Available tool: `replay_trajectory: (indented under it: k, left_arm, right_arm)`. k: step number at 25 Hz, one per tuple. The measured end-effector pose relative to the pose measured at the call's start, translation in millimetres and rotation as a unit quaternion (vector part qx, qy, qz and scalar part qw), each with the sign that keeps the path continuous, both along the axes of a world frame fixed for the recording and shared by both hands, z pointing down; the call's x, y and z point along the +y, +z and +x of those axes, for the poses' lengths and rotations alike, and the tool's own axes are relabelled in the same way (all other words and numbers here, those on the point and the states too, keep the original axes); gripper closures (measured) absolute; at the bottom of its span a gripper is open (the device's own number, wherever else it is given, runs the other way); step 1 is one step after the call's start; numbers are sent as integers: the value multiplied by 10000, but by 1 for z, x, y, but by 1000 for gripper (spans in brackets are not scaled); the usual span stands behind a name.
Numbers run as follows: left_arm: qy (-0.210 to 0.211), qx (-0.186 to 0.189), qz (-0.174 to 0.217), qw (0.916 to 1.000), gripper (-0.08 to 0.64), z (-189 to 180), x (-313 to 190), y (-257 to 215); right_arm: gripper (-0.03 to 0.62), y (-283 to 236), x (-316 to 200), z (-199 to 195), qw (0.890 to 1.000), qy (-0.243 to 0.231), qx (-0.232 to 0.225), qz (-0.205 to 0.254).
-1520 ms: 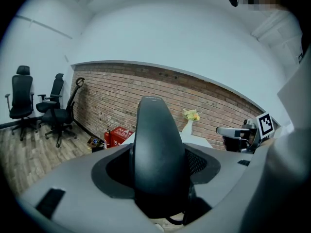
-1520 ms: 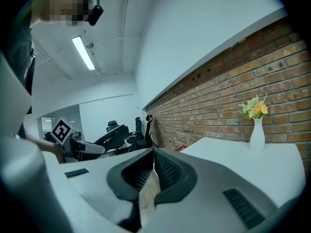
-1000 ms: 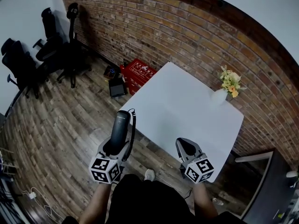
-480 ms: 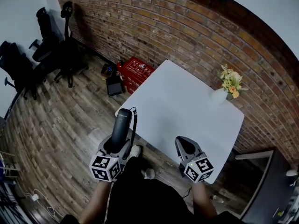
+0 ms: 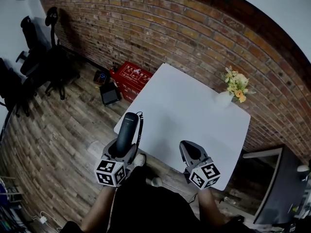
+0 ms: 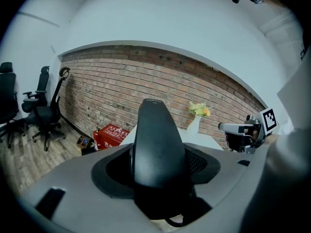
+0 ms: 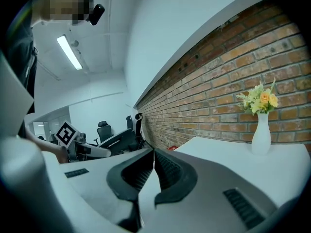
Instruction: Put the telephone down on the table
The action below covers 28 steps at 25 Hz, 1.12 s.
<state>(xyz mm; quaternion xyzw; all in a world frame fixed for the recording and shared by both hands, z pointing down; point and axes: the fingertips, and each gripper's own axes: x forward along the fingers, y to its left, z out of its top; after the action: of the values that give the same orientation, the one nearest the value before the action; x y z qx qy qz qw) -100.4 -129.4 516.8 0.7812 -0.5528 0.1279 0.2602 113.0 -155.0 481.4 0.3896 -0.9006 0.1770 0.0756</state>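
A black telephone handset (image 5: 127,131) with a dark cord juts forward out of my left gripper (image 5: 120,152), which is shut on it. In the left gripper view the handset (image 6: 156,144) stands upright between the jaws and hides most of the gap. It hangs in the air at the near left edge of the white table (image 5: 189,106). My right gripper (image 5: 191,152) is held over the table's near edge, its jaws shut together with nothing between them (image 7: 151,168).
A white vase of yellow flowers (image 5: 228,95) stands at the table's far right corner by the brick wall. A red crate (image 5: 130,76) and a dark box (image 5: 108,92) lie on the wood floor left of the table. Black office chairs (image 5: 36,67) stand at far left.
The whole view has shifted forward and right toward the table; both grippers keep their pose, and the handset now sits a little closer over the table's near left edge.
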Motion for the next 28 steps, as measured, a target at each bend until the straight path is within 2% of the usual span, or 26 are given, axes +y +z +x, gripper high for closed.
replay_trajectory:
  k: [8, 15, 23, 28]
  left_arm:
    - [572, 3, -129, 9983, 276, -5, -59, 19]
    - [1200, -44, -210, 9925, 276, -1, -92, 38]
    - [1652, 52, -303, 9858, 276, 2, -118, 52]
    - [1736, 44, -352, 9842, 276, 1, -124, 57]
  right_arm:
    - [569, 11, -39, -17, 9991, 353, 194, -96]
    - [569, 15, -61, -44, 9979, 560, 284, -167]
    - [569, 22, -73, -59, 9954, 871, 318, -252]
    - [569, 24, -77, -61, 9946, 939, 328, -286]
